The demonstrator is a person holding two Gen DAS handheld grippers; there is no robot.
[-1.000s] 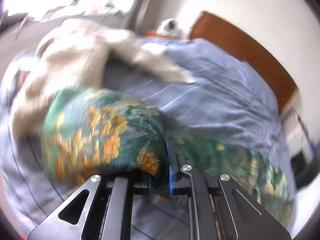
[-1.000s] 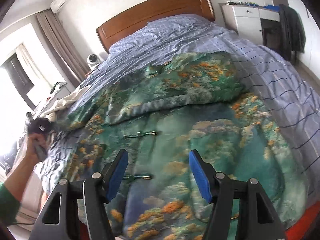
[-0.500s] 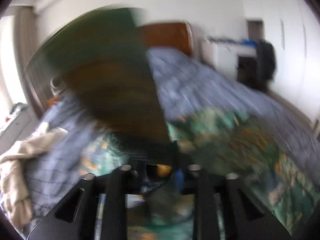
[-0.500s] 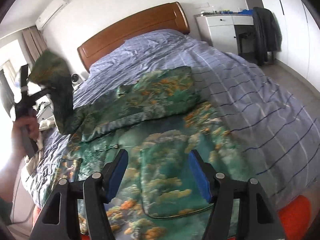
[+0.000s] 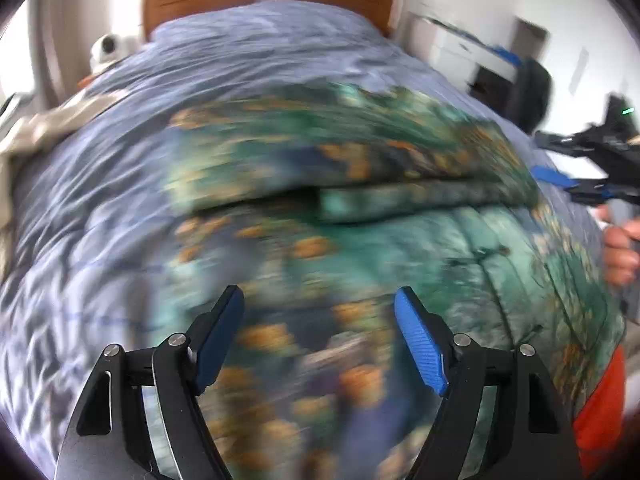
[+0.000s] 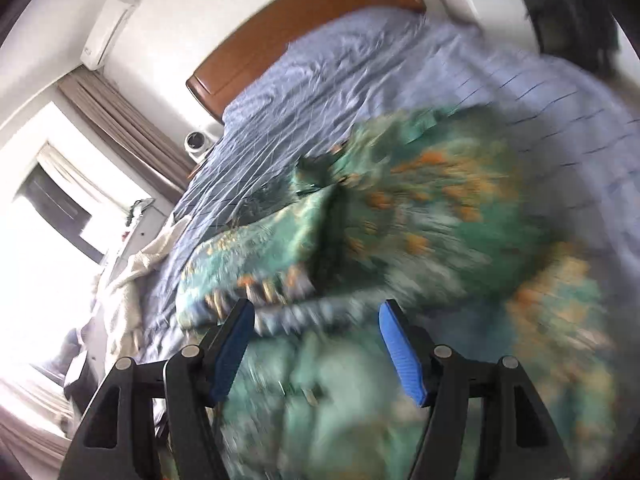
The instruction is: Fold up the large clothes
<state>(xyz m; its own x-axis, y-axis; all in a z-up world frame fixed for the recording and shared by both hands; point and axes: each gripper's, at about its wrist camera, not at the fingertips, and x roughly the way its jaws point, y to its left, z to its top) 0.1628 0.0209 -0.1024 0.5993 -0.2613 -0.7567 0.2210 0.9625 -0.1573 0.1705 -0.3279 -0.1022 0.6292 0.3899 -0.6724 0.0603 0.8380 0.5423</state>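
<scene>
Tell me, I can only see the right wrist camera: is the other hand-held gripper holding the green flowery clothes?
Observer: No. The left hand-held gripper has just been opening its jaws, and nothing is between them. The green garment lies on the bed below it.
Operator: Can that camera see my gripper?
Observer: Yes. The right hand-held gripper pokes in from the right edge, beside the garment.
Operator: Who is holding it?
Observer: A hand shows just under it, wrapped around the handle.
</scene>
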